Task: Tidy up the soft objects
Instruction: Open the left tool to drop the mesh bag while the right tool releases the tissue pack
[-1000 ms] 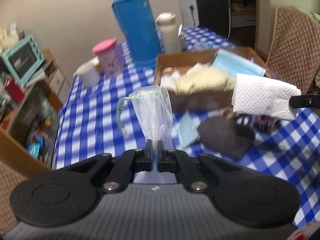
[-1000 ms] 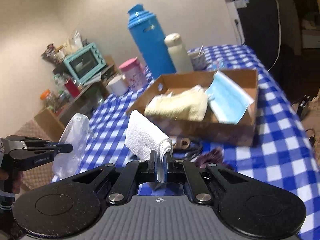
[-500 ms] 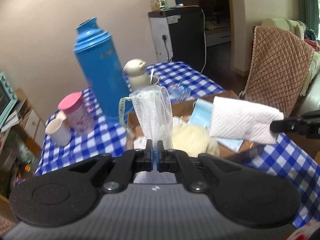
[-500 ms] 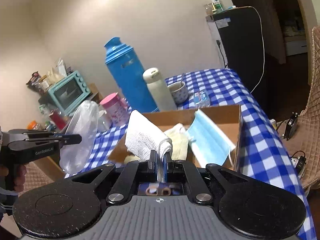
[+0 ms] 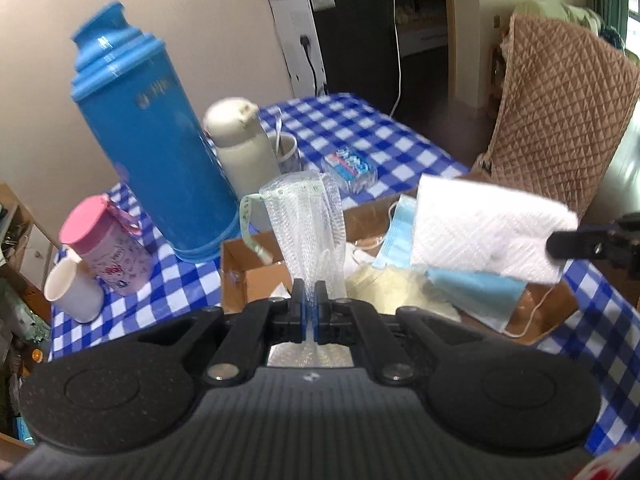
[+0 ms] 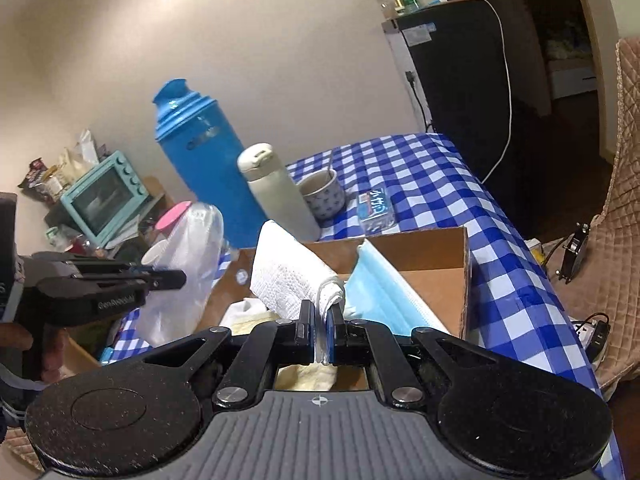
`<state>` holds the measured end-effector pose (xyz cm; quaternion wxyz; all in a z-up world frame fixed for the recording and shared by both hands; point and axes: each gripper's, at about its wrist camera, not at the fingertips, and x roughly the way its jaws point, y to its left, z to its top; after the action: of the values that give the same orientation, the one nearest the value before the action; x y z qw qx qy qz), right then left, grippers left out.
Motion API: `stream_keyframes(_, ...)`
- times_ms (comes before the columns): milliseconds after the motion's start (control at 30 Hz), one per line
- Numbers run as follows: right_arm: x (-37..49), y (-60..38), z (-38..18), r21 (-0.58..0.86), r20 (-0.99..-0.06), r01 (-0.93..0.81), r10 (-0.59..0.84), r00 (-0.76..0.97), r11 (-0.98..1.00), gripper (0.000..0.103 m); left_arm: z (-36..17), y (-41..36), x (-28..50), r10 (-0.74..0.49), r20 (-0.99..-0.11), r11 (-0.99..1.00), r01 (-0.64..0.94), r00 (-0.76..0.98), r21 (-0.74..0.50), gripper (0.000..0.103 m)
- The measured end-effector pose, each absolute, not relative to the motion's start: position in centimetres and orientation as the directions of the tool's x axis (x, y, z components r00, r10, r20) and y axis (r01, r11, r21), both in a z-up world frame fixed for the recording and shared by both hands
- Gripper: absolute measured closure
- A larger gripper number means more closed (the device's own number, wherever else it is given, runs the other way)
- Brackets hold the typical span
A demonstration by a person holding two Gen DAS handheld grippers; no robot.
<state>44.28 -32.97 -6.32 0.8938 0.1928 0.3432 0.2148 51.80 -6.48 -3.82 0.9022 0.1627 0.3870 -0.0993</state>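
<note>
1. We judge that we are mid-carry: both tools are loaded and held above the cardboard box (image 6: 436,256), which sits on the blue-checked tablecloth (image 6: 420,176).
2. Our left gripper (image 5: 309,307) is pinched tight on a clear mesh bag (image 5: 308,224) with a pale green strap; the bag stands up from the jaws, over the box's near-left corner in the left wrist view.
3. Our right gripper (image 6: 323,325) is clamped narrow on a folded white paper towel (image 6: 288,276), which juts up and left of the jaws, above the box interior.
4. Next, as we read it, each hand needs to lower its piece into the box and only then let the jaws part. The bag is light and floppy, so it may cling to a pad or drape over the box wall if let go too high.
5. Space inside looks limited: the blue face mask (image 6: 384,288) leans across the right half, and a cream cloth (image 5: 394,288) lies in the middle.
6. Counted soft things: one mesh bag, one paper towel, one face mask and one cream cloth. Some white scraps beside the cloth are too hidden to count.
7. Counted hard things behind the box: one blue thermos (image 5: 148,136), one cream flask (image 6: 276,192), one patterned cup (image 6: 322,194), one pink-lidded bottle (image 5: 106,244), one white cup (image 5: 74,296) and one small blue packet (image 6: 376,208).
</note>
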Motion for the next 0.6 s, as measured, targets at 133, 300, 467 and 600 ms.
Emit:
stream_keyframes(133, 45.6, -32.9, -7.1, 0.494, -0.544, -0.233, 0.507, 0.669, 0.838, 0.097, -6.2, -6.7, 53.8, -0.039, -0.767, 0.922, 0.319, 0.64, 0.22, 0.088)
stream_keyframes(300, 46.6, -32.7, -8.0, 0.491, -0.563, -0.219, 0.499, 0.659, 0.843, 0.097, -8.0, -6.1, 54.8, -0.018, -0.784, 0.924, 0.31, 0.62, 0.223, 0.071)
stream_keyframes(467, 47.3, -32.3, -8.6, 0.494, -0.571, -0.213, 0.499, 0.652, 0.843, 0.097, -8.0, -4.8, 55.0, -0.021, -0.785, 0.937, 0.286, 0.62, 0.201, 0.071)
stream_keyframes(600, 47.9, -31.8, -8.7, 0.496, -0.573, -0.215, 0.503, 0.648, 0.841, 0.097, -7.3, -3.9, 55.1, -0.016, -0.776, 0.946, 0.262, 0.631, 0.193, 0.07)
